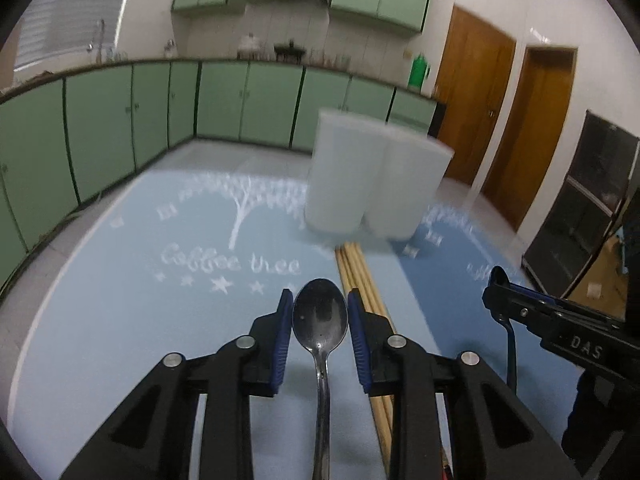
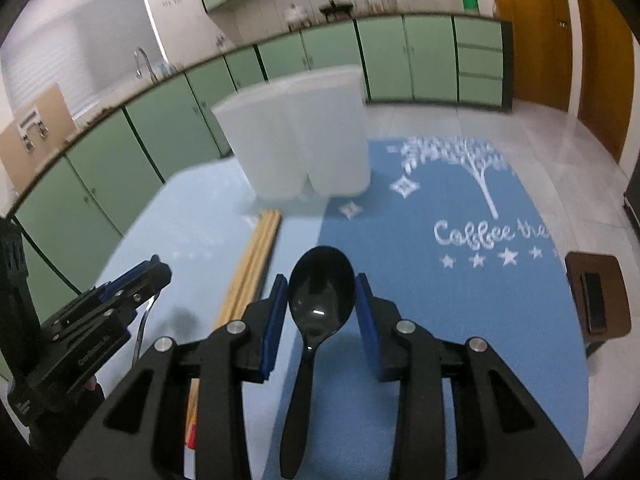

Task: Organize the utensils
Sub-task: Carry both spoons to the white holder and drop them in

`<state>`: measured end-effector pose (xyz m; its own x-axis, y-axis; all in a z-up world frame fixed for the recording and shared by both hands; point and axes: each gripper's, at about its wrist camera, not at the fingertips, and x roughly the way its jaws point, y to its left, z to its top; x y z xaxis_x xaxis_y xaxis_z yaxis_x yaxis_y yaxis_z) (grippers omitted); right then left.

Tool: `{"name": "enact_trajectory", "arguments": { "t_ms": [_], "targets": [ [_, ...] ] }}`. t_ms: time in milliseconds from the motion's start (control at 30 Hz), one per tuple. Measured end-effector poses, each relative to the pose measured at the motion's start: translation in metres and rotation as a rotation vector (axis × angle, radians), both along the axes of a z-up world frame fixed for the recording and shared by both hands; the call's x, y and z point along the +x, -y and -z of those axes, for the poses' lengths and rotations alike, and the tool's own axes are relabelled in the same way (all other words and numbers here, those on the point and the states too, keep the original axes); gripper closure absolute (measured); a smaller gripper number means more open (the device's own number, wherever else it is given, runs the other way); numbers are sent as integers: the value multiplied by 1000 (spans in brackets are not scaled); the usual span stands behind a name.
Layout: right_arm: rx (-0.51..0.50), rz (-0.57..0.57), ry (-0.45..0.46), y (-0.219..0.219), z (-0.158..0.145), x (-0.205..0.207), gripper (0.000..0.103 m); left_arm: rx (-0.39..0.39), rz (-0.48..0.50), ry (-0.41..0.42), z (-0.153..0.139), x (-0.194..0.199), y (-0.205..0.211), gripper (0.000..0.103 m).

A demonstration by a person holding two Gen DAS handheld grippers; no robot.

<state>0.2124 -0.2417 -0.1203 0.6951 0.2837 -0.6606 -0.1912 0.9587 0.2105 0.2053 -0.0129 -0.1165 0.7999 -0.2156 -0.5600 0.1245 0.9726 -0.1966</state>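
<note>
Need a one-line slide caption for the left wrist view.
Left gripper grips a metal spoon, bowl forward, above wooden chopsticks and white holder on blue mat.

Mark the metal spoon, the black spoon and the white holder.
metal spoon (image 1: 319, 317): left wrist view, on its bowl.
black spoon (image 2: 322, 292): right wrist view, on its bowl.
white holder (image 2: 296, 140): right wrist view, on its front wall.

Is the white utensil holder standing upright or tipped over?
Upright: the white utensil holder stands on its base on the blue mat, walls vertical in both views. Its contents are not visible.
</note>
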Motion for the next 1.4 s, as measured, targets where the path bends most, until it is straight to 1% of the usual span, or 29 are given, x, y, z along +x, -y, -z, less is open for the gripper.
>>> {"name": "enact_trajectory", "arguments": {
  "t_ms": [100,200,367,533,667,800,867,933,1100,1167,1233,1333,1400],
  "targets": [
    [-9,-6,26,1,-8,0,70,-4,-9,45,-8,-5,-2,76],
    [-23,-3,46,-1,-11,2,70,-15,-18,64,-11,-2,-4,76],
    [-2,5,94,3,-20,13,70,-18,-17,103,-21,3,-4,76],
    [44,2,163,12,-43,27,70,-42,-14,160,-38,8,-9,76],
    [59,-9,224,13,-57,36,70,-67,-4,217,-53,14,-12,76],
    [60,-2,278,15,-68,46,70,-72,-3,252,-64,22,-12,76],
    [98,4,310,20,-76,57,70,-85,-1,279,-72,25,-14,76],
    [115,14,344,24,-86,68,70,-103,3,303,-82,30,-15,76],
    [126,38,408,28,-108,106,70,-145,17,379,-114,64,-14,76],
    [127,50,425,29,-115,123,70,-160,25,408,-127,85,-12,76],
    [127,67,441,29,-122,142,70,-161,34,433,-138,103,-8,76],
    [109,90,454,29,-125,166,70,-160,37,463,-150,131,-2,76],
    [88,109,458,29,-121,178,70,-155,35,472,-151,147,2,76]
  ]
}}
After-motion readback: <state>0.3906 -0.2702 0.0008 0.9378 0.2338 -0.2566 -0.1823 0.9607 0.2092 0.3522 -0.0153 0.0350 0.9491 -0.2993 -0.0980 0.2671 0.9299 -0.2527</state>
